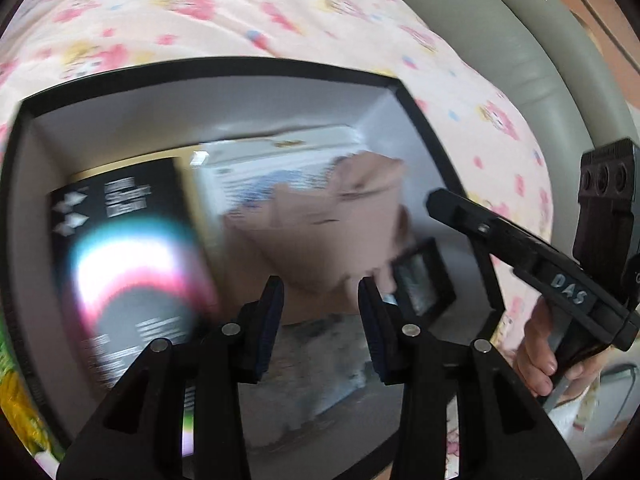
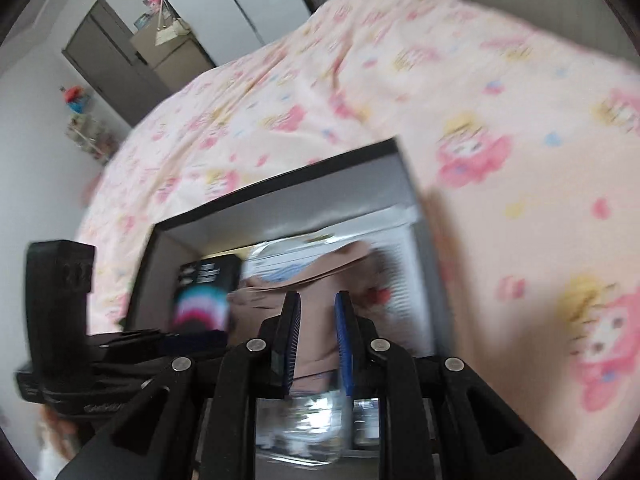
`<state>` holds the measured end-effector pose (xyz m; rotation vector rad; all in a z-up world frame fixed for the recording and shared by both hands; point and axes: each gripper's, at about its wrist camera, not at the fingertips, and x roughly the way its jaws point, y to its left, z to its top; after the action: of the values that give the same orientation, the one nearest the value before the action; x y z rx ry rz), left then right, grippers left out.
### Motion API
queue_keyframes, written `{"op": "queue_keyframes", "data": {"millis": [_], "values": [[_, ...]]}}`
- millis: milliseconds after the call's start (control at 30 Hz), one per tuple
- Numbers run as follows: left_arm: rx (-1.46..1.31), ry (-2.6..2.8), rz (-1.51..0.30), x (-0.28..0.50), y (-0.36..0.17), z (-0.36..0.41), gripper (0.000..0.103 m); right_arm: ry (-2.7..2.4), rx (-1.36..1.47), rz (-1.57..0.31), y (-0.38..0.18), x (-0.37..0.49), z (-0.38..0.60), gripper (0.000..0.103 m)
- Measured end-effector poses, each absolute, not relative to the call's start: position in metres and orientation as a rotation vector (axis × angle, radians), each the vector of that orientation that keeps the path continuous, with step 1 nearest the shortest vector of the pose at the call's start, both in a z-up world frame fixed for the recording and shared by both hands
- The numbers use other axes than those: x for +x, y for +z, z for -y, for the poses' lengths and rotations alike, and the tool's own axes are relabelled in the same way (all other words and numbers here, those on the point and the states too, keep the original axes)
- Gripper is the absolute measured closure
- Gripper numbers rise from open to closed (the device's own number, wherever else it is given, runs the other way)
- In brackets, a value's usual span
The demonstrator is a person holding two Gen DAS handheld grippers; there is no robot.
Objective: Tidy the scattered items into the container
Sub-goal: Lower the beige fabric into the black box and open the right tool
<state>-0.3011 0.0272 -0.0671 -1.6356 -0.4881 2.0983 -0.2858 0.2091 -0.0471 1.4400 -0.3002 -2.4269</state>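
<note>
A black-rimmed container (image 1: 240,66) with white inner walls sits on a pink patterned bedsheet (image 1: 200,8). Inside lie a black box with a rainbow arc (image 1: 132,240), a white pack (image 1: 280,152), a beige crumpled item (image 1: 320,232), a small black framed thing (image 1: 424,280) and a clear plastic bag (image 1: 320,360). My left gripper (image 1: 322,312) hangs over the container, jaws apart, nothing pressed between them. My right gripper (image 1: 434,200), held by a hand (image 1: 536,352), reaches over the container's right rim. In the right wrist view the right gripper (image 2: 319,320) stands nearly closed above the beige item (image 2: 256,300).
A grey padded bed edge (image 1: 520,40) curves behind the sheet, with brown cardboard (image 1: 600,0) beyond it. Something green and yellow (image 1: 16,380) lies left of the container. A door and a cabinet (image 2: 172,52) stand far off, with a shelf of toys (image 2: 80,120) by the wall.
</note>
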Motion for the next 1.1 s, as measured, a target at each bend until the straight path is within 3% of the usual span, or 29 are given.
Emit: {"op": "queue_keyframes", "data": {"millis": [233,600,733,867,1100], "values": [[-1.833,2.122,0.375,-0.327,-0.081,-0.061,0.065,-2.421,1.538,0.277,-0.061,-0.292,-0.205,0.088],[-1.728,2.148,0.609,-0.33,-0.068,-0.021,0.064,-2.443,1.562,0.073,-0.075,-0.288,-0.185,0.086],[-1.668,2.216,0.576,-0.33,-0.064,-0.021,0.064,-2.457,1.553,0.015,-0.075,-0.281,-0.18,0.085],[-1.848,2.215,0.529,-0.325,-0.082,-0.019,0.063,-2.464,1.537,-0.014,-0.074,-0.278,-0.177,0.082],[-1.7,2.317,0.441,-0.305,-0.05,-0.022,0.063,-2.523,1.499,-0.076,-0.067,-0.269,-0.174,0.082]]}}
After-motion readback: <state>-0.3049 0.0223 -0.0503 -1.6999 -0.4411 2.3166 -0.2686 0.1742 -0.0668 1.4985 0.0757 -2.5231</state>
